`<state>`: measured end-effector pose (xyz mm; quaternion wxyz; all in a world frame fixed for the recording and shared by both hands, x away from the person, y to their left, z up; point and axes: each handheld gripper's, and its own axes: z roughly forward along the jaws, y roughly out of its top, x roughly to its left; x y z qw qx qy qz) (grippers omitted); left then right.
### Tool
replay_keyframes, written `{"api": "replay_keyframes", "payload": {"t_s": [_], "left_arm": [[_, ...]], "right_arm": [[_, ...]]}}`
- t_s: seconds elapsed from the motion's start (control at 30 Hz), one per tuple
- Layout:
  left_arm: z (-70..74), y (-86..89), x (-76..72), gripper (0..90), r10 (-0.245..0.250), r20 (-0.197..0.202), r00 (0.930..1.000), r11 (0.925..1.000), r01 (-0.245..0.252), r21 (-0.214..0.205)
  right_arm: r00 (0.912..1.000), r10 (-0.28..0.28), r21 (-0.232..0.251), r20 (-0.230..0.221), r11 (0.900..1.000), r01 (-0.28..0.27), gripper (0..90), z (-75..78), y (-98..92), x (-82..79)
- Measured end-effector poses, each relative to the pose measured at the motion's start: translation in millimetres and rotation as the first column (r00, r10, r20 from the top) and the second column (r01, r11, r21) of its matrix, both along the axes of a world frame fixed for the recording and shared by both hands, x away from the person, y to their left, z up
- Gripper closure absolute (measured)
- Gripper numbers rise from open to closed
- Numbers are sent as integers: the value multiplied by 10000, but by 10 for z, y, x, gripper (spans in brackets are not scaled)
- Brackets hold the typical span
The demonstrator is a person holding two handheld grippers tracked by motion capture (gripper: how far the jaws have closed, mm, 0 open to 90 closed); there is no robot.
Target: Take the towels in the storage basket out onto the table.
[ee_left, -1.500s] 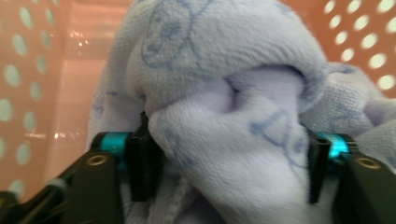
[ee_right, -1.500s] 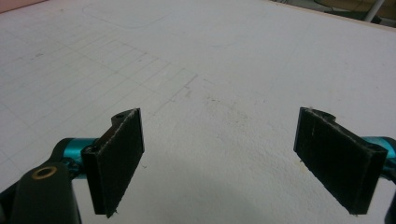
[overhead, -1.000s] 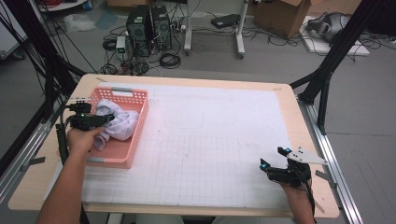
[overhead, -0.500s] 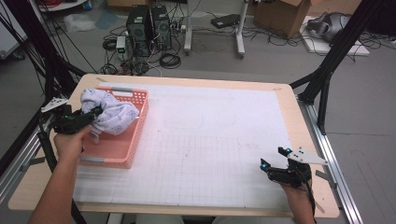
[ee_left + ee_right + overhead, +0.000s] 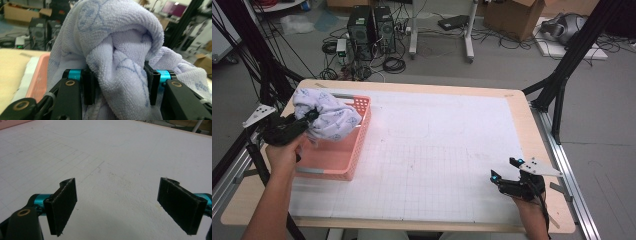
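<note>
A pale lilac towel [image 5: 326, 116] with a blue print hangs bunched over the far end of the pink basket [image 5: 339, 161], lifted above its rim. My left gripper [image 5: 310, 118] is shut on the towel from the left; in the left gripper view the terry cloth [image 5: 120, 67] bulges between the two black pads and hides what lies behind it. My right gripper [image 5: 504, 172] rests low near the table's front right edge. In the right gripper view its jaws stand wide open [image 5: 117, 205] over bare white mat.
A white gridded mat [image 5: 437, 150] covers most of the wooden table [image 5: 522, 100]. Black frame struts [image 5: 562, 80] stand at the table's right and left sides. Computers, cables and boxes lie on the floor beyond the far edge.
My left gripper has lifted the towel out of the basket and drawn it up and toward the far left. The right gripper has stayed put.
</note>
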<state>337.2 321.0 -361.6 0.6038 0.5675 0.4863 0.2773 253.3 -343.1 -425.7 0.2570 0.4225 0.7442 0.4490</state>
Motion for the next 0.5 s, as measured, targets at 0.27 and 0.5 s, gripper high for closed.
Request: {"api": "replay_keyframes", "payload": {"t_s": [0.27,0.5], "left_arm": [[194,-105,-119,554,-875,1334,9872,9962,860,168],[333,-286,-177,553,-1645,1892,9681,9862,1582,483]], "right_arm": [[10000,20,25,3,10000,-20,148,-2,12,6],[10000,39,4,4,10000,-39,148,0,19,5]]}}
